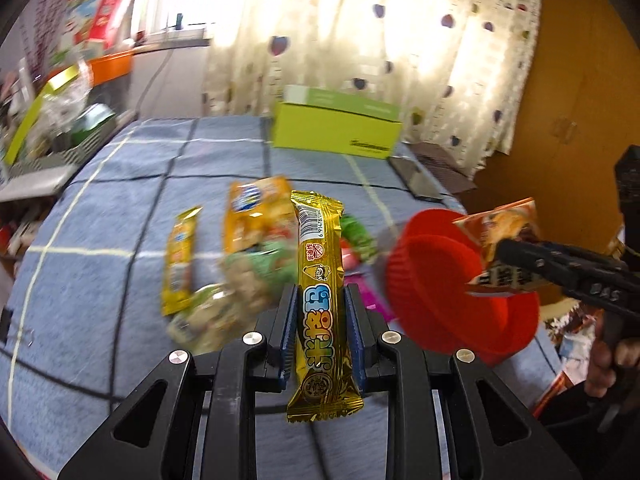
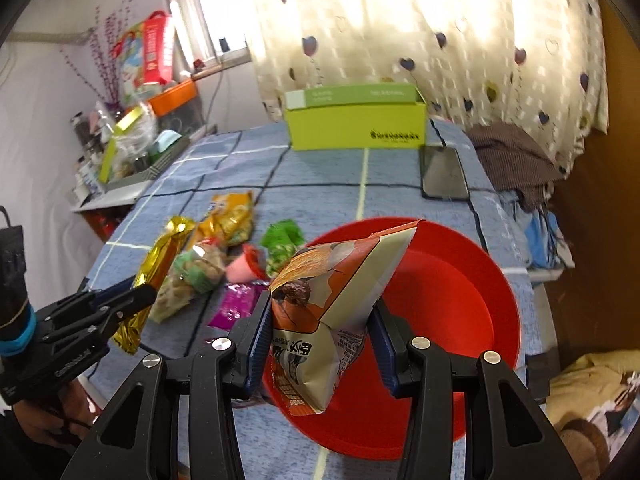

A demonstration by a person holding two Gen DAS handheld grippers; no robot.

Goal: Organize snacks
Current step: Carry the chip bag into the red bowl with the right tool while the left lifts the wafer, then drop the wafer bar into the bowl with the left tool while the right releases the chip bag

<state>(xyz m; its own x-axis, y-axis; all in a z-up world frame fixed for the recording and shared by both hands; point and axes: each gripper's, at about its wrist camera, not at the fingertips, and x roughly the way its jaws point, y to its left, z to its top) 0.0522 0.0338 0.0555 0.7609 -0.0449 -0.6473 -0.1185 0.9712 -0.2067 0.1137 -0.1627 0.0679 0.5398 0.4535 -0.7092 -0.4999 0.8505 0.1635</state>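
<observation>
Snacks lie in a loose heap on the blue checked cloth [image 2: 320, 184] at about ten o'clock from the right wrist camera. Farthest left in the left wrist view is a slim yellow packet [image 1: 180, 258] lying alone on the cloth, with a larger orange-yellow bag [image 1: 256, 216] just beside it and a clear bag of pale nuts [image 2: 192, 276] below that. A green packet [image 2: 282, 244], a pink packet [image 2: 242, 268] and a purple wrapper [image 2: 236, 306] lie at the near edge of the heap, close to the bowl.

Held upright at the centre of the left wrist view, at twelve o'clock from the camera, is a gold snack bar [image 1: 322, 304]. The left gripper [image 1: 322, 320] is clamped narrow on its lower half, both blue pads pressing the wrapper, clear of the cloth.

Toward three o'clock sits the red bowl [image 2: 472, 280], near the right edge of the table. The right gripper [image 2: 320, 332] pinches an orange-and-white snack pouch [image 2: 332, 296] between its pads; the pouch hangs over the bowl's near rim, its top corner tipped toward one o'clock.

At the far end, at twelve o'clock, stands an open lime-green box [image 2: 356, 128], with a dark phone [image 2: 444, 172] lying flat just to its right. A heart-print curtain [image 2: 440, 40] hangs behind them.
</observation>
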